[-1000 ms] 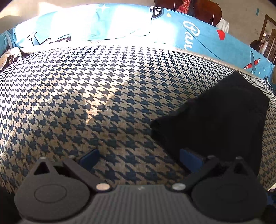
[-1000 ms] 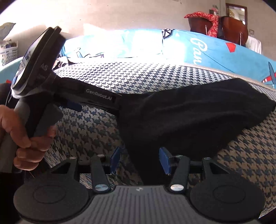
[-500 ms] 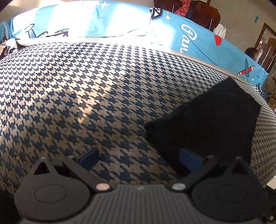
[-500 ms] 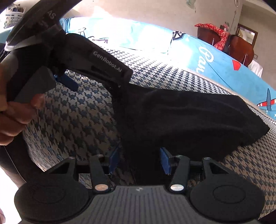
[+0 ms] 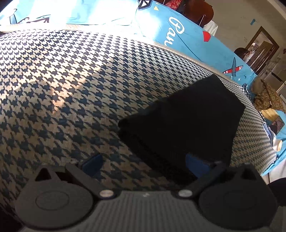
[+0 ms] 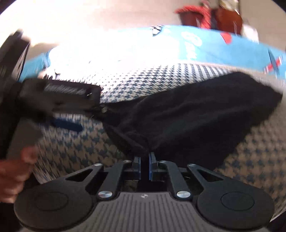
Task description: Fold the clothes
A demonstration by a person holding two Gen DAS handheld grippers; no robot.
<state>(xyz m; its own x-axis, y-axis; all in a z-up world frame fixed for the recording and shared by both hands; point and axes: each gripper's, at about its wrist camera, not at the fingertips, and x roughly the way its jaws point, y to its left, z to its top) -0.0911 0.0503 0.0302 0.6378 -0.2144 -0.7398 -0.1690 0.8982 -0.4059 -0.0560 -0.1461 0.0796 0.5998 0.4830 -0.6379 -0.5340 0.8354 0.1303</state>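
A black garment (image 5: 187, 125) lies folded on the houndstooth bed cover (image 5: 71, 80), right of centre in the left wrist view. My left gripper (image 5: 143, 165) is open just above the cover, and the garment's near corner reaches in between its blue pads, close to the right one. In the blurred right wrist view my right gripper (image 6: 144, 160) is shut on the near edge of the black garment (image 6: 196, 114), which bunches up towards the pads. The left gripper (image 6: 89, 114) shows at the left there, held by a hand (image 6: 12, 171).
A bright blue printed sheet (image 5: 187, 41) runs along the far side of the bed. Behind it stand wooden chairs (image 5: 200, 10) with a red cloth. A brown patterned cloth (image 5: 266, 96) lies at the right edge, a doorway (image 5: 261, 48) beyond it.
My right gripper has shut on the garment's near edge and pulled it up. The left gripper has shifted a little; the garment's corner now sits further between its open fingers.
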